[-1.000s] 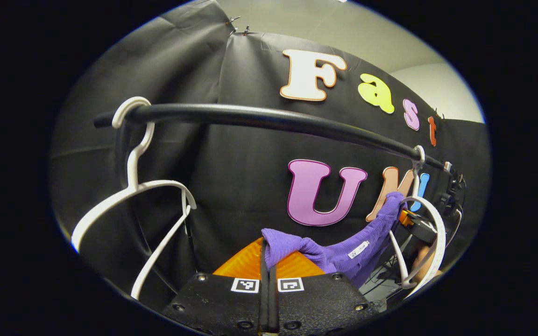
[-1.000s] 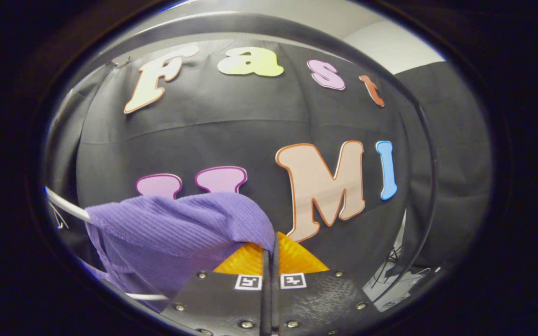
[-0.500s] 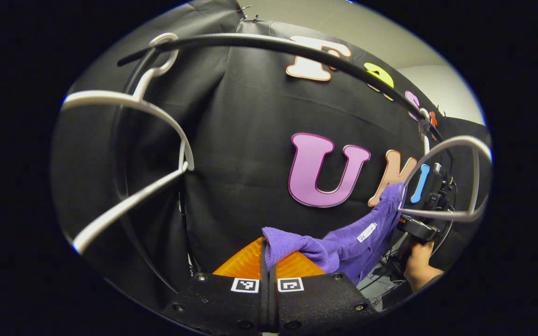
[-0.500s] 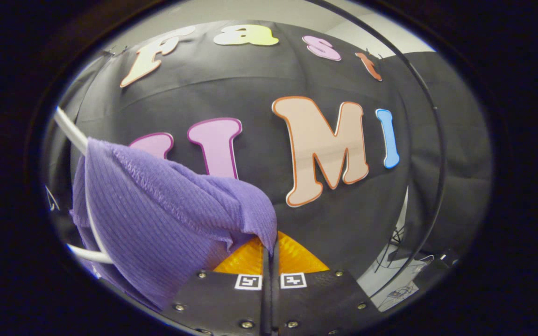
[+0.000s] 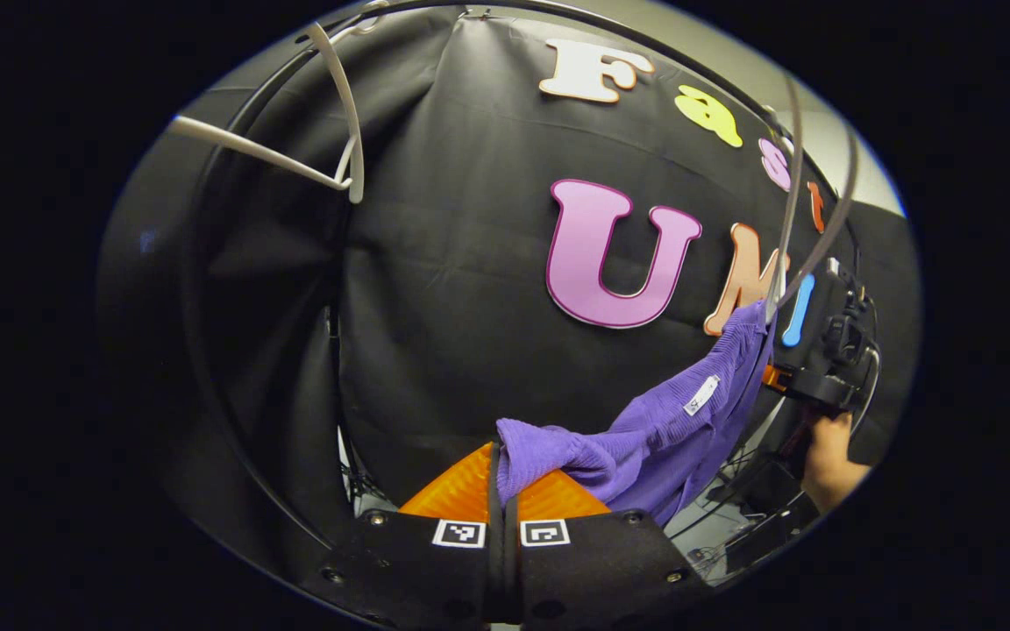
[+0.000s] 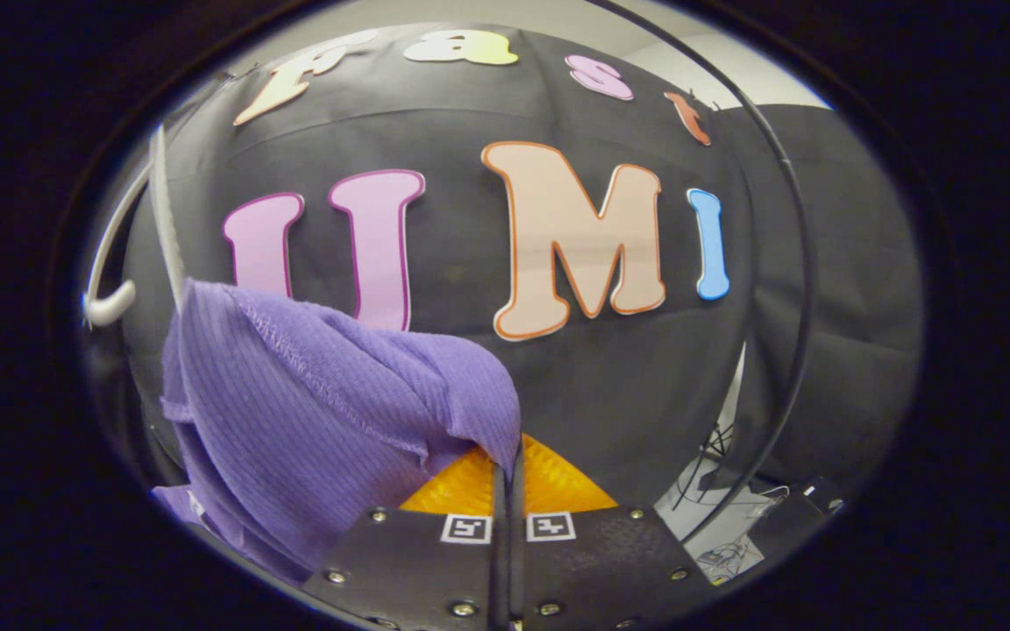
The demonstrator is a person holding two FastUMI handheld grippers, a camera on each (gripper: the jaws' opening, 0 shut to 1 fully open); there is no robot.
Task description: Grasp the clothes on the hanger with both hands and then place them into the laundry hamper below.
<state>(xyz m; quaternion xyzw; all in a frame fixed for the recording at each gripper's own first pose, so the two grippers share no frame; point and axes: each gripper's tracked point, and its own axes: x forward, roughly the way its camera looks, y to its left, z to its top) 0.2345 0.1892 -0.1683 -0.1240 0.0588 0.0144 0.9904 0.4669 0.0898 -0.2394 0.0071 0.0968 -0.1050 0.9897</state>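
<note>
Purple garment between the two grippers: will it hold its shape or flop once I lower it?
Likely floppy: the purple garment sags between the left gripper and right gripper. Probably light, thin ribbed knit. It may snag the white hanger.

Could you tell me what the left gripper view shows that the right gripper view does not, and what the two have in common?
The left gripper view alone shows the right gripper from farther off, the hand holding it, the white tag on the purple garment and an empty white hanger at upper left.

The right gripper view alone shows the curved end of a white hanger beside the cloth and some cables at lower right.

Both show the garment pinched between that view's own closed fingers, stretched between the two grippers.
</note>
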